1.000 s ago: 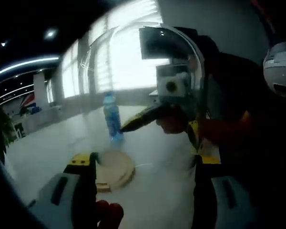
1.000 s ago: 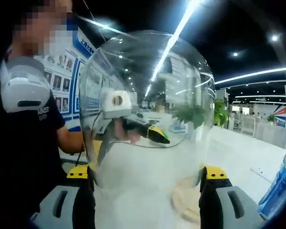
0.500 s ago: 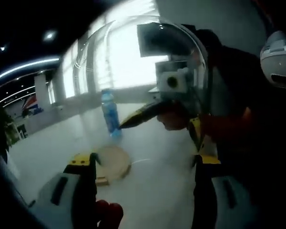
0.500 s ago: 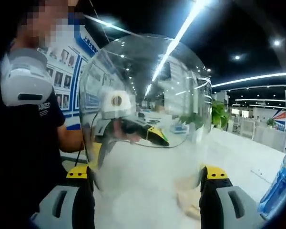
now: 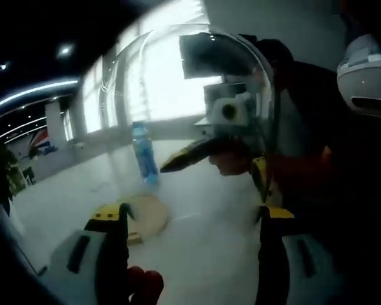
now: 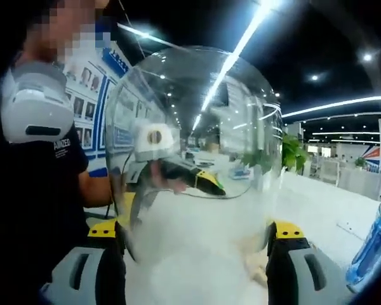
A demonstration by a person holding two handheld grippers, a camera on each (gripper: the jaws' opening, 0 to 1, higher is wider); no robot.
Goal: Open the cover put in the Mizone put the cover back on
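Since the earlier frames I see the clear dome cover (image 5: 190, 121) a touch higher in my left gripper view, and the round wooden base (image 5: 146, 215) has slid lower-left behind the left jaw; much of that shift may be my own camera moving. In the right gripper view the blue Mizone bottle (image 6: 371, 248) sits a little lower at the right edge.

The surface is a pale white table (image 5: 197, 254). Bright windows show beyond it in the left gripper view; ceiling light strips, a wall of framed photos and green plants in the right gripper view.

Left to right in the left gripper view: the Mizone bottle (image 5: 143, 159) stands upright on the table, just past the wooden base and apart from it — seen through the dome. The left gripper (image 5: 189, 219) and the right gripper (image 6: 197, 236) both have their jaws pressed against opposite sides of the cover, carrying it off the table between them. Through the dome, each view shows the other gripper's yellow-black tip, held by a hand (image 5: 232, 162).
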